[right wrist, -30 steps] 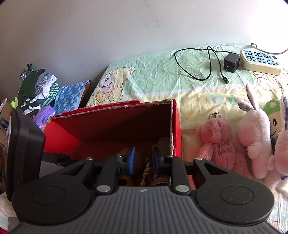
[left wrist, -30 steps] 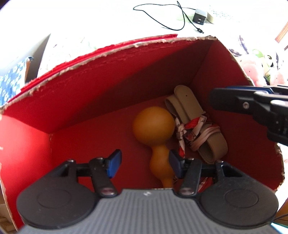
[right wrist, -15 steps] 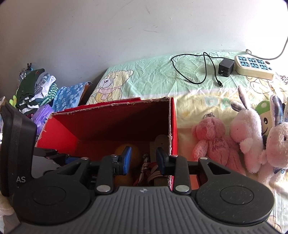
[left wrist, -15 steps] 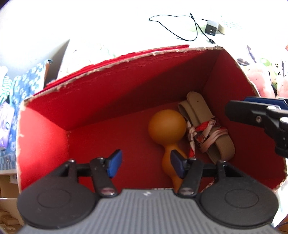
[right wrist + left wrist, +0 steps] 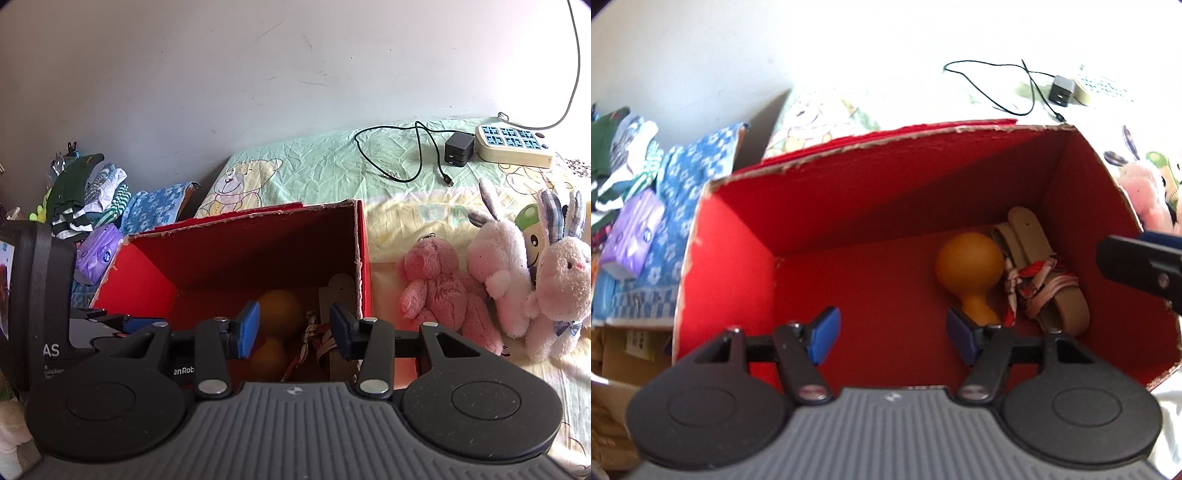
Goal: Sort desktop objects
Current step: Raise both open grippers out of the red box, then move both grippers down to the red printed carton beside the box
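Observation:
A red cardboard box [image 5: 849,192] stands open on the bed; it also shows in the right wrist view [image 5: 236,251]. Inside, at its right end, lie an orange gourd [image 5: 969,264] and a tan strap [image 5: 1067,306] tangled with a red-and-white ribbon [image 5: 1030,280]. My left gripper [image 5: 892,338] is open and empty above the box's near side. My right gripper [image 5: 293,328] is open and empty over the box's near right corner. A pink teddy [image 5: 439,291] and two pale plush rabbits [image 5: 498,266] [image 5: 561,288] lie right of the box.
A black charger with cable [image 5: 458,147] and a cream power strip [image 5: 513,146] lie at the far side of the bedsheet [image 5: 325,166]. Folded clothes [image 5: 88,192] and a purple tissue pack [image 5: 98,253] sit left of the box. A wall stands behind.
Both grippers have pulled back and up from the box, so more of the box and bed shows. The right gripper's jaws have opened wider. The box contents have not moved.

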Tool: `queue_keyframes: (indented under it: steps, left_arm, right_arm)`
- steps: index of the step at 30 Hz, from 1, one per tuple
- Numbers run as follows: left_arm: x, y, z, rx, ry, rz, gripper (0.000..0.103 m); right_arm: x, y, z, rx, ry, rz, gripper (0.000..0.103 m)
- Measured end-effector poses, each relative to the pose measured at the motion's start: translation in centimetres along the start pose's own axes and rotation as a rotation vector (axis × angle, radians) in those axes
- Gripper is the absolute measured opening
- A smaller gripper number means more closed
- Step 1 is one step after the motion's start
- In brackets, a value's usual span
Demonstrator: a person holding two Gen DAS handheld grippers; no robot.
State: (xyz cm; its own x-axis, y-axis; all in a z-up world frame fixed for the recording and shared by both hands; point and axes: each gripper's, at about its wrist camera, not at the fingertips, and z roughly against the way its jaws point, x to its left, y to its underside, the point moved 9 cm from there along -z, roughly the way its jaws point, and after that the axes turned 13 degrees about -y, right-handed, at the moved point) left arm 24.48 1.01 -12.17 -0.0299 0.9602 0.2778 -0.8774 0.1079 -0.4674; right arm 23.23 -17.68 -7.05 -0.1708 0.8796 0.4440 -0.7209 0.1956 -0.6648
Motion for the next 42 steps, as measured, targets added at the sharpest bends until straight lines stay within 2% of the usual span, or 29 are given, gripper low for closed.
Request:
queue_keyframes:
  steps: [6, 9, 16, 20, 27, 32, 42]
  left_arm:
    - [0.2, 0.5, 0.7, -0.022, -0.029, -0.015, 0.072]
    - [0.1, 0.7, 1.1, -0.026, -0.004, -0.001, 0.072]
    - [1.7, 1.2, 2.7, -0.041, -0.009, 0.055, 0.072]
    - [2.6, 1.4, 4.0, -0.066, -0.052, 0.082, 0.079]
    - [2.9, 2.2, 6.1, -0.075, -0.111, 0.116, 0.079]
    - [2.8, 3.4, 7.2, -0.052, -0.148, 0.152, 0.086]
    - [2.5, 6.2, 8.2, 0.006, -0.196, 0.227, 0.085]
  right_arm:
    - [0.4, 0.9, 0.8, 0.011, 0.01, 0.016, 0.045]
    - [0.5, 1.4, 1.3, 0.013, 0.009, 0.008, 0.045]
    - [0.9, 2.2, 2.2, 0.012, -0.013, 0.01, 0.045]
    - [1.2, 2.3, 2.8, 0.011, -0.043, 0.031, 0.045]
    - [1.0, 2.9, 3.7, 0.041, -0.126, 0.04, 0.045]
    - [0.9, 3.7, 4.8, 0.076, -0.19, 0.064, 0.045]
    - [0.5, 5.6, 5.1, 0.163, -0.276, 0.089, 0.045]
